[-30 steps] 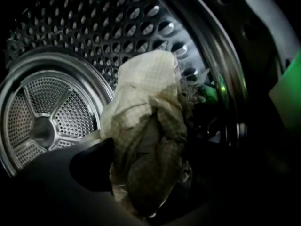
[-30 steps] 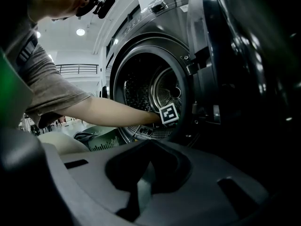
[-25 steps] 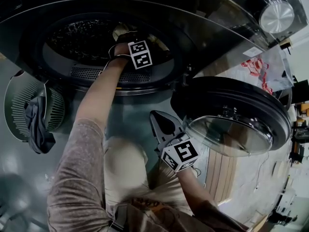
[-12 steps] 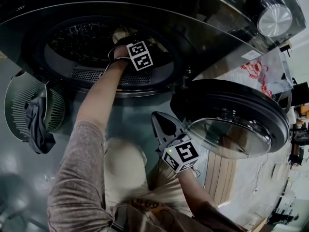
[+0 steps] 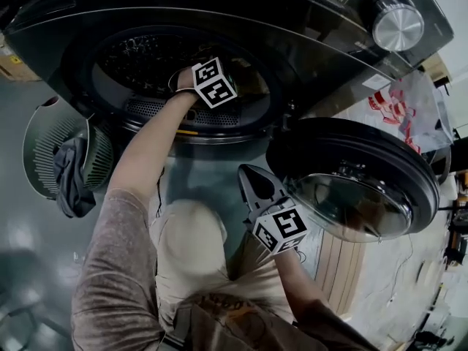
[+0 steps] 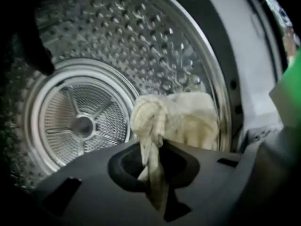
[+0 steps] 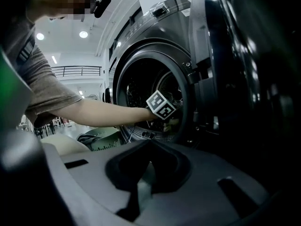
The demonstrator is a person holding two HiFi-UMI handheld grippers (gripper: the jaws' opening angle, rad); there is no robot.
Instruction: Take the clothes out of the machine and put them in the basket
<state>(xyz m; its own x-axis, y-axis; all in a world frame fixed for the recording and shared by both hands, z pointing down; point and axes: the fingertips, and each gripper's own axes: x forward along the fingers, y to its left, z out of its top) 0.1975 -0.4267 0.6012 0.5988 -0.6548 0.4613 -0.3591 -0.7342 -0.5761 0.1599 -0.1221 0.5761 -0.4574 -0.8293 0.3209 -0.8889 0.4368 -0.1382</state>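
One crumpled cloth (image 6: 181, 121) (dimpled drum (image 6: 141, 41))

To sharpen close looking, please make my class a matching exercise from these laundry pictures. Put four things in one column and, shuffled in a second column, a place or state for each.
Things
1. cream cloth
2. dark garment
3. machine door
4. right claw

Places or states
A. swung open
B. shut and empty, outside the drum
C. hanging over the basket rim
D. pinched in the left claw

Pairs: 1-D, 2-C, 3-A, 4-B

Note: the left claw's jaws have just been closing on the cloth.
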